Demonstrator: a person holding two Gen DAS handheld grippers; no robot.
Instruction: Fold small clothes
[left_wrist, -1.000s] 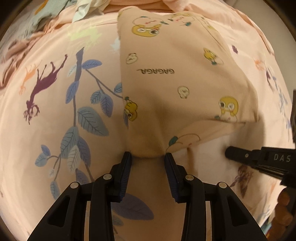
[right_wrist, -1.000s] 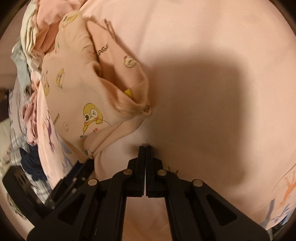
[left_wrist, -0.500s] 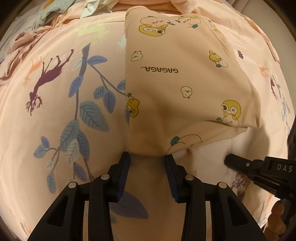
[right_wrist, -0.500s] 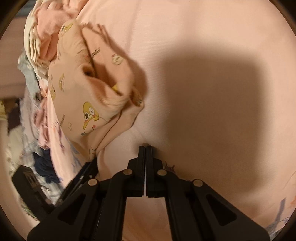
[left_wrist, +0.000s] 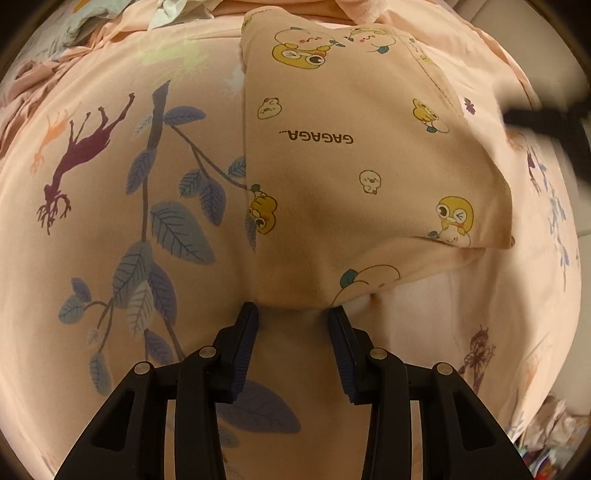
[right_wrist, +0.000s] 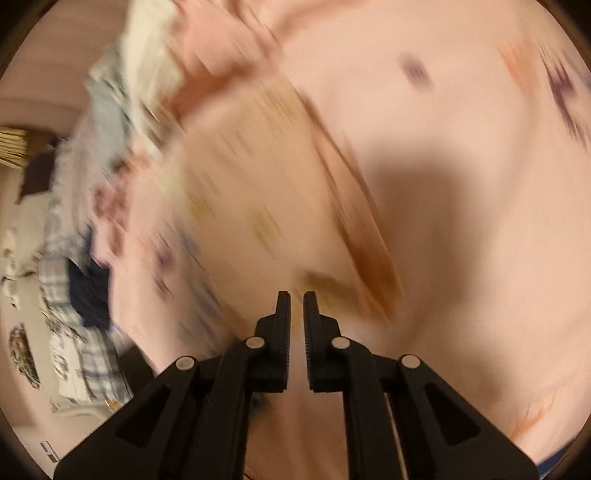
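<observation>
With the folded duck-print garment (left_wrist: 354, 177) lying flat near the bedsheet's (left_wrist: 122, 266) far edge, the left gripper (left_wrist: 293, 314) gapes wide at its near hem and the right gripper (right_wrist: 296, 301) is barely parted, empty; smoothing or another fold likely follows.

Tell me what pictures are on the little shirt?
Yellow cartoon chicks on the peach shirt, clearest in left wrist view.

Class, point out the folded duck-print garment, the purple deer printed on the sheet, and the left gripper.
folded duck-print garment (left_wrist: 354, 155): left wrist view, top layer by the lettering.
purple deer (left_wrist: 86, 142): left wrist view, its body.
left gripper (left_wrist: 293, 314): left wrist view, between the fingertips.
</observation>
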